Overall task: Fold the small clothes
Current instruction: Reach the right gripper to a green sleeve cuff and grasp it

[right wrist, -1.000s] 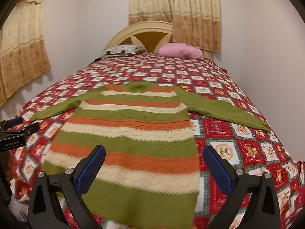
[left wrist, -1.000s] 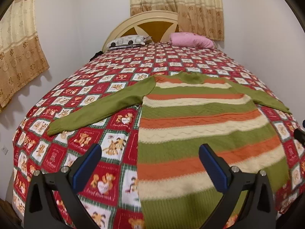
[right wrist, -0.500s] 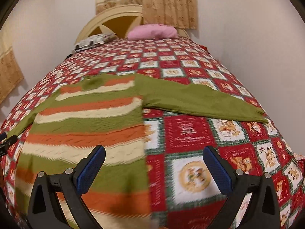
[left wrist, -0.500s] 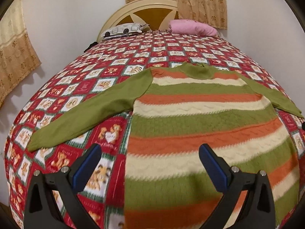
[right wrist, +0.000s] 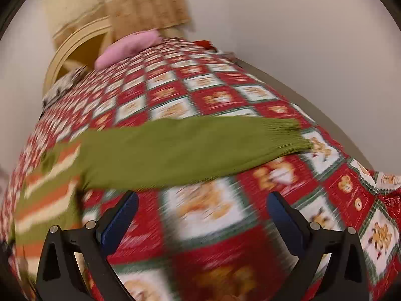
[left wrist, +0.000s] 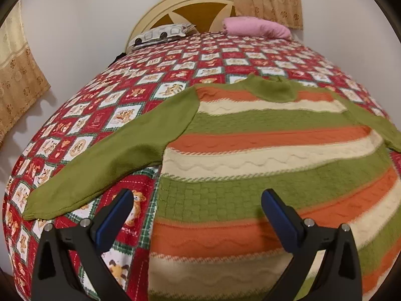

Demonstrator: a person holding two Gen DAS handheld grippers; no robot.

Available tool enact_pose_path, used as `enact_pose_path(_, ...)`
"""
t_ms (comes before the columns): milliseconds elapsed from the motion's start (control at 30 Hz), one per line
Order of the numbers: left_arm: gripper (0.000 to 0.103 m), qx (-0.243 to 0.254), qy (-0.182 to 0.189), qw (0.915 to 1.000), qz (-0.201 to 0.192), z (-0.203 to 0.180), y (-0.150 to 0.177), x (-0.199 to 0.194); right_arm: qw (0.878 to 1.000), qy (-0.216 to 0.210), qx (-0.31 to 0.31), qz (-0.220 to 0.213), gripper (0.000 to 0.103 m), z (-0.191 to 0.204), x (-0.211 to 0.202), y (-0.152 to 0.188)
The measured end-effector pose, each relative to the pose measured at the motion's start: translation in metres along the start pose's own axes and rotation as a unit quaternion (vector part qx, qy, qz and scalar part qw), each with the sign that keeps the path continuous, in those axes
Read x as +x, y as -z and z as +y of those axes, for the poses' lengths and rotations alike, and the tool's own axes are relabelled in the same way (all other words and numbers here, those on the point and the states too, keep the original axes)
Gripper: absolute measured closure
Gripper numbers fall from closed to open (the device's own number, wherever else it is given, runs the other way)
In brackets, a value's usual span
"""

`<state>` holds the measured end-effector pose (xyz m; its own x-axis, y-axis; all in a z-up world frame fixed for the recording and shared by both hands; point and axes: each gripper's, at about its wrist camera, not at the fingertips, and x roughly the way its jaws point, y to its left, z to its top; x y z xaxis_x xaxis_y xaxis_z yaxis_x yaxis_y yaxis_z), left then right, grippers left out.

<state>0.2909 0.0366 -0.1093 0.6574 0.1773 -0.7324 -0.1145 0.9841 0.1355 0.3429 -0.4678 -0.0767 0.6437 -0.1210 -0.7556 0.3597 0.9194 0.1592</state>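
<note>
A small sweater (left wrist: 263,150) with green, orange and cream stripes lies flat on the bed, both green sleeves spread out. My left gripper (left wrist: 198,213) is open and empty, low over the sweater's left side, just below its left sleeve (left wrist: 105,165). My right gripper (right wrist: 203,215) is open and empty over the quilt, just below the right sleeve (right wrist: 190,150), whose cuff (right wrist: 293,135) points right. The right wrist view is blurred.
The bed carries a red patchwork quilt (left wrist: 105,115) with bear pictures. A pink pillow (left wrist: 255,27) and a patterned pillow (left wrist: 160,35) lie by the headboard (left wrist: 200,5). A wall (right wrist: 300,50) runs close along the bed's right side.
Both grippers have moved forward and lower toward the sweater. The right one has swung right, from over the body to the right sleeve. Both stay open.
</note>
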Motion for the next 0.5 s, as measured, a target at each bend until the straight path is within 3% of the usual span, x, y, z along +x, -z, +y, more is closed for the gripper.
enact_pose_path(367, 0.000, -0.008, -0.011, 0.9993, 0.036, -0.004, 0.003, 0.030, 0.994, 0.050, 0.096, 0.013, 0.003, -0.081, 0.047, -0.049)
enact_pose_path(433, 0.000, -0.012, -0.009, 0.9993, 0.035, -0.004, 0.004, 0.030, 0.993, 0.058, 0.106, 0.011, 0.007, -0.094, 0.050, -0.054)
enact_pose_path(500, 0.000, -0.017, -0.006, 0.9992, 0.037, -0.003, 0.002, 0.033, 0.992, 0.062, 0.108, 0.016, 0.019, -0.102, 0.055, -0.056)
